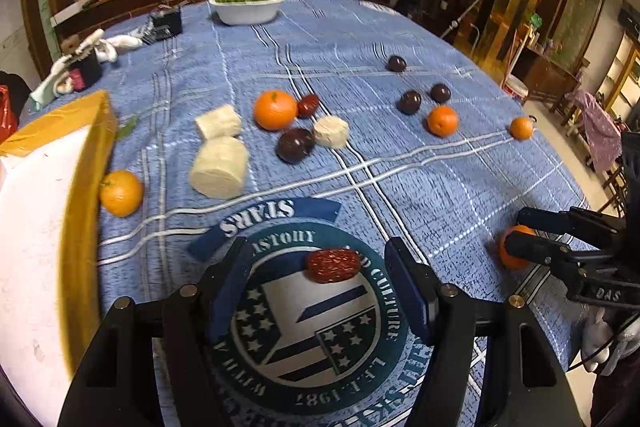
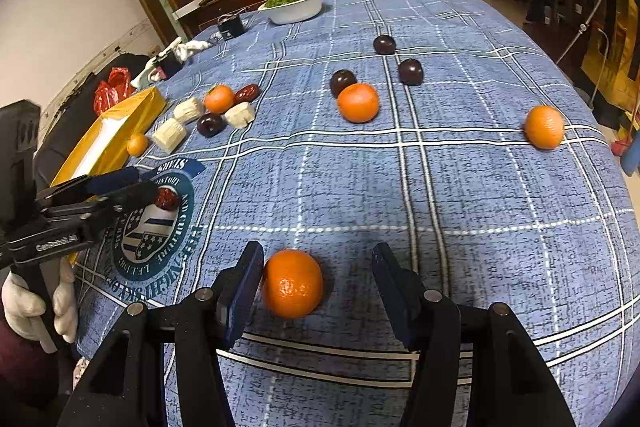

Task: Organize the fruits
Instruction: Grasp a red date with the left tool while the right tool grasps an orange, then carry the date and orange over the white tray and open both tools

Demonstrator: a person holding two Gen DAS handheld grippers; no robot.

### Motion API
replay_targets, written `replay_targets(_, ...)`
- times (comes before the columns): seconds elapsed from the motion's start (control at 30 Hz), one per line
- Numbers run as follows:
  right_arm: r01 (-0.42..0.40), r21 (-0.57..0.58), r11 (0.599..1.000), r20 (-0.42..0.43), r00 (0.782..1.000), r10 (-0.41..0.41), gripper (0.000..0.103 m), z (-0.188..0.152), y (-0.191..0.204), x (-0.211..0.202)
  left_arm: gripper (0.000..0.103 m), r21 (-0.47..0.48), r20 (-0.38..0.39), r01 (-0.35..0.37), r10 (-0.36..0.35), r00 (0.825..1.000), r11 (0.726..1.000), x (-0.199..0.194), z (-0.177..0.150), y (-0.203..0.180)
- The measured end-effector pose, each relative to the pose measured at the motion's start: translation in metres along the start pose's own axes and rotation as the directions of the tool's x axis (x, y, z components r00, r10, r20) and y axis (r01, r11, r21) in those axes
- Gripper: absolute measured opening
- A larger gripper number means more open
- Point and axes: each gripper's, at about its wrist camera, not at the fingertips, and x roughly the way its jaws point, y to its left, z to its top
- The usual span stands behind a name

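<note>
While fruit lies scattered over a blue plaid tablecloth, the left gripper hangs with its jaws spread wide over the cloth's round printed emblem, holding nothing. A wrinkled red date rests on the emblem between the fingers, touching neither. The right gripper is likewise wide open and empty-handed, a mandarin sitting on the cloth between its fingers, right up against the left-hand pad and well apart from the other.

In the left wrist view, a yellow-edged white box stands at the table's left side, with a small mandarin just beside its wall. Farther out, two pale cylindrical food pieces lie close together near a cluster of a large mandarin, a second red date, a dark plum and a smaller pale round piece.

The right wrist view shows three more dark plums mid-table, one touching a mandarin, and another mandarin alone near the right edge. A white bowl of leafy greens sits at the far end. A white-gloved hand grips the left tool's handle.
</note>
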Motion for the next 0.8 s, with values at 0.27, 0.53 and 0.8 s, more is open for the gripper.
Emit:
replay_targets(0.27,0.004,-0.075,0.997,-0.019,1.0,-0.005,0.046,-0.007,0.021,0.006,0.03,-0.016,-0.034,-0.043,0.042,0.999,0.999,0.011,-0.002,-0.001)
replay_targets(0.53,0.012,-0.11,0.994,0.002,1.0,-0.012,0.034,-0.005,0.04,-0.005,0.03,-0.139,0.05,-0.005,0.012,0.999,0.99,-0.025,-0.002,0.03)
replay_targets(0.8,-0.097,-0.255,0.962,0.045,0.993,0.112,0.034,0.025,0.122,-0.025,0.03,-0.346,0.171,-0.072,0.138,0.976,0.936,-0.101,-0.009,0.11)
